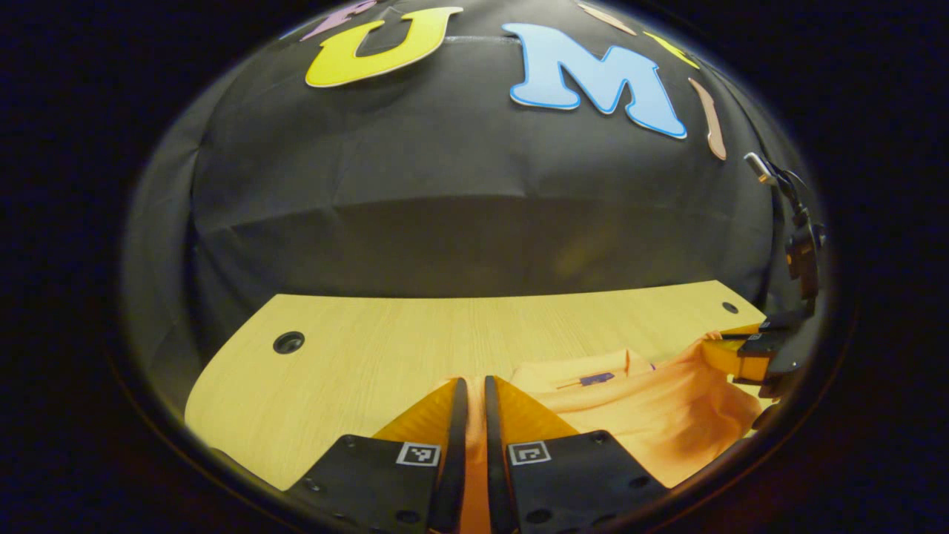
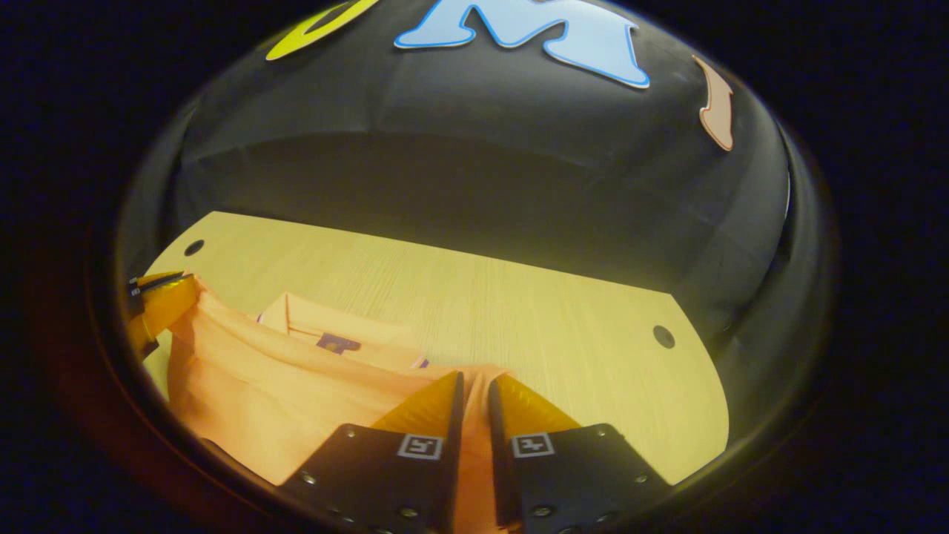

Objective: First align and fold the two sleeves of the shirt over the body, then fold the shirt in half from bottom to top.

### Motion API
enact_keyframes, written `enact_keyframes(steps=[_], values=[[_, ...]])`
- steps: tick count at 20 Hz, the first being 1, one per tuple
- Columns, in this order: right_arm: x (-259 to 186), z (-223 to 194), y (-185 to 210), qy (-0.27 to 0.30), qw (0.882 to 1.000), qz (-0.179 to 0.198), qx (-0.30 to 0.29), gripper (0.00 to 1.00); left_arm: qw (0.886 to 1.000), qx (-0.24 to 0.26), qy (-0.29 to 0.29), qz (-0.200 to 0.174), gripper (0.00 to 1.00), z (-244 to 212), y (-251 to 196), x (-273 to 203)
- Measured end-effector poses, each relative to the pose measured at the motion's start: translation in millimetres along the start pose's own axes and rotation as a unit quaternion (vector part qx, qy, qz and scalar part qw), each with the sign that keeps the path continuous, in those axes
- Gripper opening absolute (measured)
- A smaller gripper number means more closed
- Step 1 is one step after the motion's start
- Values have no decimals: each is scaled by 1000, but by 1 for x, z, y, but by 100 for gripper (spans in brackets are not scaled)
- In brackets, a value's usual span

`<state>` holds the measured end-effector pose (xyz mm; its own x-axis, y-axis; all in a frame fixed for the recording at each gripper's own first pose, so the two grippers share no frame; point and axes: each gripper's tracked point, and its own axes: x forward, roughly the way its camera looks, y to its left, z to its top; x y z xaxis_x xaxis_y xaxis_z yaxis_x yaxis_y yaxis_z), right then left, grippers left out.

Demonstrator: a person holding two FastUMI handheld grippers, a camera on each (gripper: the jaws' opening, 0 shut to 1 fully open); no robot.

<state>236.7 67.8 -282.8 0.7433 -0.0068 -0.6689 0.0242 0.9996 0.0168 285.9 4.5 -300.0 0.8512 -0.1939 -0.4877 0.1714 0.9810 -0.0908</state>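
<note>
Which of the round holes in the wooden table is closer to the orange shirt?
In the right gripper view, the hole at the table's far left corner; it lies just beyond the lifted shirt, while the other hole sits apart, rightward.

No readable text, small dark tag (image 1: 595,379) on shirt (image 1: 652,423) illegible

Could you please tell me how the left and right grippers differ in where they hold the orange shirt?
The left gripper pinches the shirt's left edge; the right gripper pinches its right edge. Table lies bare left of the left gripper, right of the right gripper. Both are shut on cloth.
</note>
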Motion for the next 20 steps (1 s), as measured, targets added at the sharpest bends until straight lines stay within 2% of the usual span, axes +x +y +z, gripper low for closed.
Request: enact_keyframes(steps=[4, 6, 7, 8, 9, 11, 13, 14, 15, 20], values=[[-22, 12, 4, -22, 1000, 12, -7, 43, 1000, 7, -7, 6, 45, 10, 5, -19], [-38, 22, 3, -39, 999, 17, -5, 64, 1000, 9, -19, 5, 56, 20, 2, -33], [-47, 28, 2, -50, 999, 18, -3, 69, 1000, 13, -27, 5, 59, 25, 1, -40], [-54, 32, 1, -59, 998, 18, -4, 87, 999, 17, -37, 4, 60, 31, -1, -49], [-65, 35, -2, -68, 998, 15, -5, 96, 999, 19, -46, 3, 70, 36, -2, -56], [-85, 44, -7, -88, 996, 11, -4, 97, 998, 18, -61, 5, 82, 46, -3, -71], [-107, 50, -9, -106, 994, 12, 3, 97, 997, 9, -74, 5, 87, 54, -6, -87], [-118, 55, -9, -116, 993, 13, 7, 97, 997, 4, -79, 4, 87, 58, -7, -96], [-130, 59, -12, -128, 992, 13, 8, 97, 996, 2, -86, 5, 92, 62, -8, -104], [-191, 78, -21, -189, 982, 7, 0, 96, 994, 0, -112, 6, 94, 77, -18, -144]])
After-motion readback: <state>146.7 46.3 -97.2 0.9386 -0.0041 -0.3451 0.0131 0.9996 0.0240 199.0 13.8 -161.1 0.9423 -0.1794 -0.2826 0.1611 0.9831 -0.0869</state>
